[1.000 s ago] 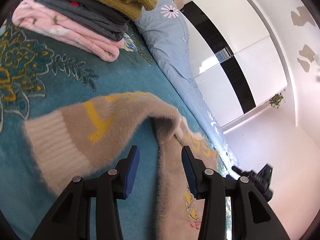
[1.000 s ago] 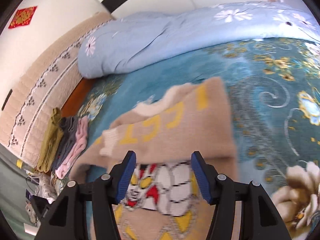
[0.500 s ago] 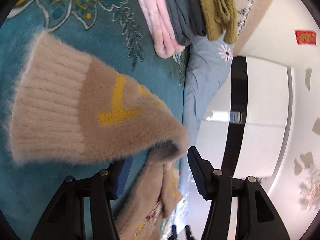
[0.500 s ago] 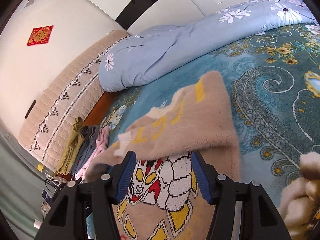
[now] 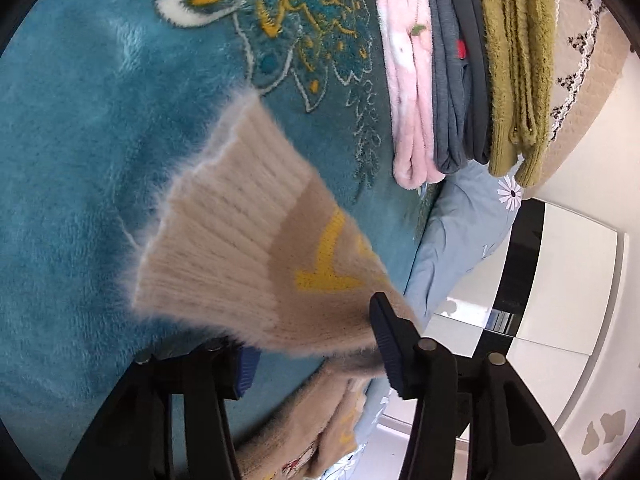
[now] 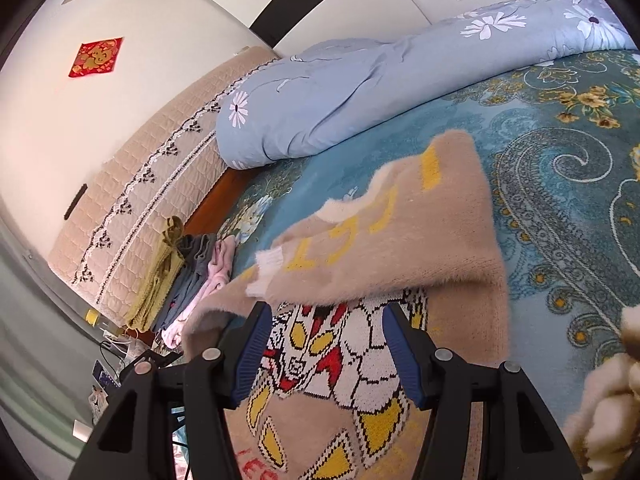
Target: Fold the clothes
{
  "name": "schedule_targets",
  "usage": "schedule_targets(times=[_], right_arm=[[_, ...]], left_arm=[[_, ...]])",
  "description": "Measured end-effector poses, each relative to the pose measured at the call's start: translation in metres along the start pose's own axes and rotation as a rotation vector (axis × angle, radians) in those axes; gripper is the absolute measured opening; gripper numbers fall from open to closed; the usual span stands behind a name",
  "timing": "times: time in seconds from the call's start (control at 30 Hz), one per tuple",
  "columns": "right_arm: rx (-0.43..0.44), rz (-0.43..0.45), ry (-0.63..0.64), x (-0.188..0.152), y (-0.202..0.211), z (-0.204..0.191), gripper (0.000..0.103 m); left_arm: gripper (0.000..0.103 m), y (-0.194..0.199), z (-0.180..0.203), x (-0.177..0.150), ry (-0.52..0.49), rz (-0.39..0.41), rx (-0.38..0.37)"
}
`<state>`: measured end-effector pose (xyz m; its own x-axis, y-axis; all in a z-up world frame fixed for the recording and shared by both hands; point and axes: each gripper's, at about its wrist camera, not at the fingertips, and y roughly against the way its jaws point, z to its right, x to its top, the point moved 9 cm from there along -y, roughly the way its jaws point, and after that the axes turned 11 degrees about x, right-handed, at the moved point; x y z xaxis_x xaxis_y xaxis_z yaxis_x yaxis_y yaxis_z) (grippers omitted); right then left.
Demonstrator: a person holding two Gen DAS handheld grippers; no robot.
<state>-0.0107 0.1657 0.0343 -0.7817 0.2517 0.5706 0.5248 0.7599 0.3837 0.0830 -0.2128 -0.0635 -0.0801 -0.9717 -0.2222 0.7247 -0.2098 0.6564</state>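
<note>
A teal plush bedspread point(image 6: 560, 184) with gold and white floral scrollwork covers the bed, bordered on its far side by a long pale-blue quilt point(image 6: 360, 92) printed with white daisies and, beyond that, a beige quilted headboard point(image 6: 160, 184). On the bedspread lies a fuzzy beige knit sweater point(image 6: 400, 240) with yellow letters and a red, white and yellow robot figure on its front; its body runs from the right gripper point(image 6: 324, 354) away toward the quilt, and one sleeve is doubled across the chest. In the left wrist view that sleeve point(image 5: 256, 256) is lifted off the bedspread, its long axis slanting from the ribbed cream cuff at upper left down to the left gripper point(image 5: 316, 344), whose blue-padded fingers point(image 5: 384, 332) pinch the fabric. The right gripper's fingers are spread wide above the robot figure, gripping nothing. Bare bedspread stretches right of the sweater. Near the headboard sits a folded stack point(image 5: 460, 68) of pink, grey and olive garments, well apart from the sweater.
</note>
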Motion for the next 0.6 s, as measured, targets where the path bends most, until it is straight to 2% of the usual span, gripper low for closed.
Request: schedule_targets(times=[0.03, 0.07, 0.1, 0.2, 0.3, 0.37, 0.43, 0.5, 0.6], right_arm=[[-0.001, -0.001, 0.001, 0.000, 0.000, 0.000, 0.061], [-0.001, -0.002, 0.002, -0.001, -0.001, -0.001, 0.061], [0.000, 0.005, -0.004, 0.001, 0.001, 0.000, 0.061], [0.006, 0.027, -0.023, 0.004, 0.006, 0.003, 0.061], [0.000, 0.069, -0.047, 0.011, 0.013, 0.008, 0.061], [-0.010, 0.096, -0.059, 0.017, 0.018, 0.012, 0.061], [-0.021, 0.121, -0.078, 0.023, 0.022, 0.018, 0.061], [-0.036, 0.151, -0.102, 0.028, 0.029, 0.025, 0.061], [-0.064, 0.205, -0.145, 0.034, 0.041, 0.038, 0.061]], left_arm=[[0.035, 0.003, 0.001, 0.000, -0.030, 0.015, 0.012], [0.024, 0.006, 0.005, 0.001, -0.079, 0.043, 0.038], [0.018, 0.010, 0.013, 0.002, -0.159, 0.087, 0.079], [0.011, 0.027, 0.047, 0.004, -0.432, 0.253, 0.215], [0.011, 0.043, 0.107, -0.015, -0.691, 0.405, 0.251], [0.010, 0.049, 0.153, -0.041, -0.843, 0.478, 0.219], [0.010, 0.049, 0.197, -0.083, -1.017, 0.522, 0.174], [0.010, 0.035, 0.231, -0.129, -1.182, 0.533, 0.134], [0.010, 0.003, 0.257, -0.204, -1.386, 0.490, 0.098]])
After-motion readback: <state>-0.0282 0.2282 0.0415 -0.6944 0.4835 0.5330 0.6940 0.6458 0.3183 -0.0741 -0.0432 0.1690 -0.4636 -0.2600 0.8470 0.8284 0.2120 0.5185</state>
